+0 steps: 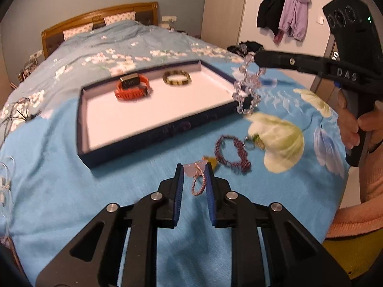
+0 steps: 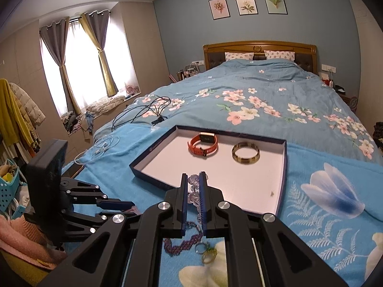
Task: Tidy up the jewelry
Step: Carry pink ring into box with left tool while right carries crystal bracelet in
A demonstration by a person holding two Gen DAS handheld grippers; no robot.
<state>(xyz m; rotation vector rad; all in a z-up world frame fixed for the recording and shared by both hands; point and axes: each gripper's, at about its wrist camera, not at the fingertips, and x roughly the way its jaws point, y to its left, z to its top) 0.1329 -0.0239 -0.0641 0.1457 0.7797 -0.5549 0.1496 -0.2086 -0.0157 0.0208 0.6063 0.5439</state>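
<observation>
Left gripper [image 1: 194, 167] pinching one pink charm on a braided cord loop [image 1: 198, 180] above the bed [image 1: 71, 191]. Right gripper [image 2: 193, 176] pressed together on one clear crystal bead bracelet [image 1: 247, 88], dangling over the near rim of one shallow box tray [image 1: 134, 141]. Ahead in the tray: one orange smartwatch [image 2: 203, 144], one mottled bangle [image 2: 245, 153]. Below the right gripper: one purple beaded bracelet [image 1: 232, 153], two rings [image 2: 205, 252].

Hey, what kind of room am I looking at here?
A bedroom, almost certainly: a made bed with a wooden headboard and pillows, curtained window, and jackets hanging on a wall hook. The jewelry tray sits on the bedspread.
</observation>
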